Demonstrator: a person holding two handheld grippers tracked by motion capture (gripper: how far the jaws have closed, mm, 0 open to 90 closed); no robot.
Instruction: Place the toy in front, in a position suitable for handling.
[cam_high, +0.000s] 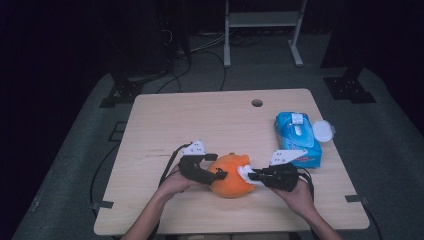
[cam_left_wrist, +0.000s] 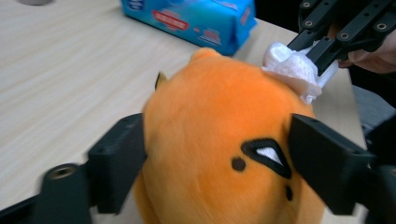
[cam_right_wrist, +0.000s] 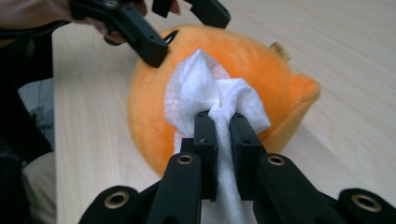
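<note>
Plush toy (cam_high: 231, 176), orange and round, sat low in the centre of the high view on the counter (cam_high: 210, 120). The left gripper (cam_left_wrist: 217, 158) straddled it, jaws beside its flanks (whether pressing, I cannot tell). The right gripper (cam_right_wrist: 219, 135) was clamped on a white wipe (cam_right_wrist: 205, 93) touching the toy.

Counts: one plush, one wipe, one wipe pack, one lid, two hand-held grippers, one bench.

1 orange plush toy (cam_high: 231, 176) at the bench's (cam_high: 200, 120) near edge, middle; 1 white wipe (cam_right_wrist: 210, 93) lying against it; 1 blue wipe pack (cam_high: 298, 137) by the right edge; 1 round white lid (cam_high: 322, 132) touching the pack's right side; 2 hand-held grippers, left (cam_high: 212, 174) and right (cam_high: 250, 175); 2 hands; 1 round hole (cam_high: 257, 103) near the far edge.
</note>
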